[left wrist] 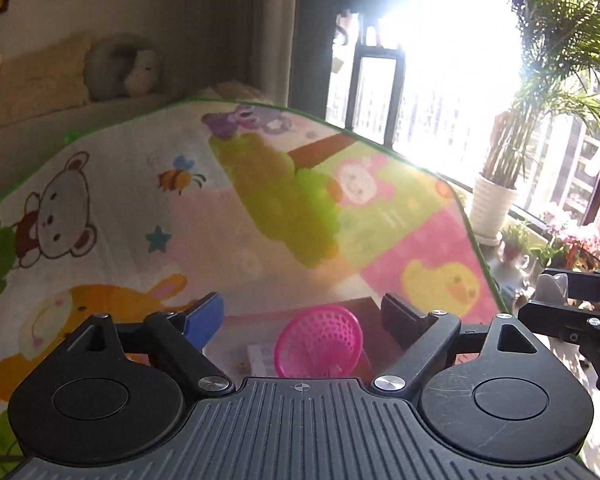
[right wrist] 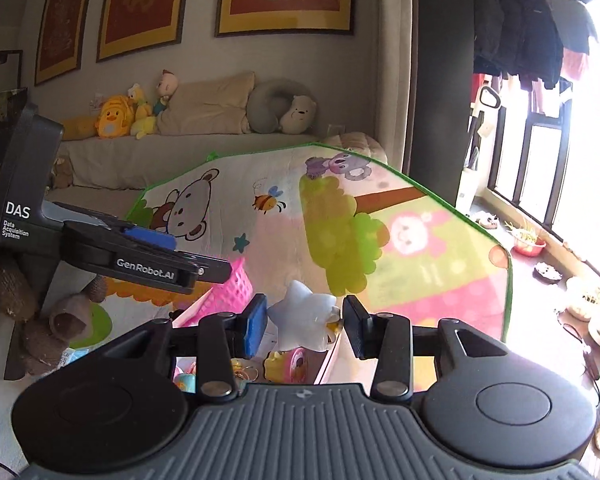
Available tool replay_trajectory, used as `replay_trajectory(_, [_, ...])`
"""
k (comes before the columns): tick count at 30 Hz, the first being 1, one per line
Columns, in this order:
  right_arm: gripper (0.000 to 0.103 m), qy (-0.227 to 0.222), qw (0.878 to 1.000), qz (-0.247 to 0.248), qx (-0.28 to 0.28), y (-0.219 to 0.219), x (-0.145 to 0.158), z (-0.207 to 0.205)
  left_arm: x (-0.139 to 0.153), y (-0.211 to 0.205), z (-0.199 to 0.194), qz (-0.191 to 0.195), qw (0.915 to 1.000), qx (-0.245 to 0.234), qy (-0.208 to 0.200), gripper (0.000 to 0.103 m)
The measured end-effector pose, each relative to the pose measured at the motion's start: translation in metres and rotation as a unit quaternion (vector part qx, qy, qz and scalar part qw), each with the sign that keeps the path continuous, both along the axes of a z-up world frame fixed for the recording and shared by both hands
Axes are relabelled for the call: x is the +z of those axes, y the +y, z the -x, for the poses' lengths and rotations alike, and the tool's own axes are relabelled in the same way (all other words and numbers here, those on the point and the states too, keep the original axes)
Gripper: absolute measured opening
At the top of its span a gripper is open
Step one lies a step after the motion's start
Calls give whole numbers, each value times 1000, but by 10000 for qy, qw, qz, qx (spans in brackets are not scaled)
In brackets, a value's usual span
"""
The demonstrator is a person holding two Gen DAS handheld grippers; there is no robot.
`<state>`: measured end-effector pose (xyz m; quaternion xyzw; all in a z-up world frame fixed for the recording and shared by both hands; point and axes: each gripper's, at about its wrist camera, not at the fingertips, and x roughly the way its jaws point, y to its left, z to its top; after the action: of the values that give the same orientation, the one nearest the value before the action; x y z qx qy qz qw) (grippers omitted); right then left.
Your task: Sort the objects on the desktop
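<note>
**Midway: one star toy in hand, more clutter left below**

Currently the pale white star-shaped toy point(right wrist: 302, 320), glossy plastic with a small yellow detail on its right side, sits between the pads of the right tongs point(right wrist: 305, 322). The blue pad touches its left point; the black pad looks to touch the right side at the yellow bit. Judged clamped on the star, held up above the clutter.

Left tongs point(left wrist: 302, 320): pads wide apart, nothing between them. They hang over a round pink perforated plastic basket point(left wrist: 320, 346), which shows through the gap, tilted with its mouth toward the camera. Contents of that basket cannot be told.

Right wrist view, below the star: a square pink lattice basket point(right wrist: 228, 292) to the left, partly behind the left tool body, and several small coloured toys point(right wrist: 288, 364) lower down, yellow, pink and turquoise, lying loose. Whether they lie in a container or on the worktop is unclear.

Cartoon-print play mat with green edging point(left wrist: 260, 200) lies beyond both tools.

Judgement: sorting partly under way. One item is picked and not yet placed; the loose toys remain to be sorted. Which basket the star belongs in cannot be told.
</note>
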<state>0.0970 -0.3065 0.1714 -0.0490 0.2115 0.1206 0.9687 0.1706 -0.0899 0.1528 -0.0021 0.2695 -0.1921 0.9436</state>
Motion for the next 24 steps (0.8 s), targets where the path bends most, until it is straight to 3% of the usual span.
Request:
replay_trajectory(4, [41,337,9994,-50,39,-4,-22,-19,-24,44,32,70,9997,237,-38,98])
replay_trajectory(9, [41,1010,9930,-427,445,15,-50,-53,-72,69,85,-702,9967,410,-88,100])
replay_trajectory(13, [51,1370,9888,-252,534,44,-73,-71,-107,81,117,-1196,9905,667,-139,100])
replay_trajectory(17, [52,1446,9866,-101,756,76,-70,-79,-123,114,130,-842,9889,1219,112,101])
replay_trajectory(20, [59,1550,9825,-28,1030,116,-59,-95,-125,129,135,-691,9860,1520,24,102])
replay_trajectory(24, [60,1865,9736,291,1280,182,-64,-135,-130,137,138,-622,9847,1625,-55,103])
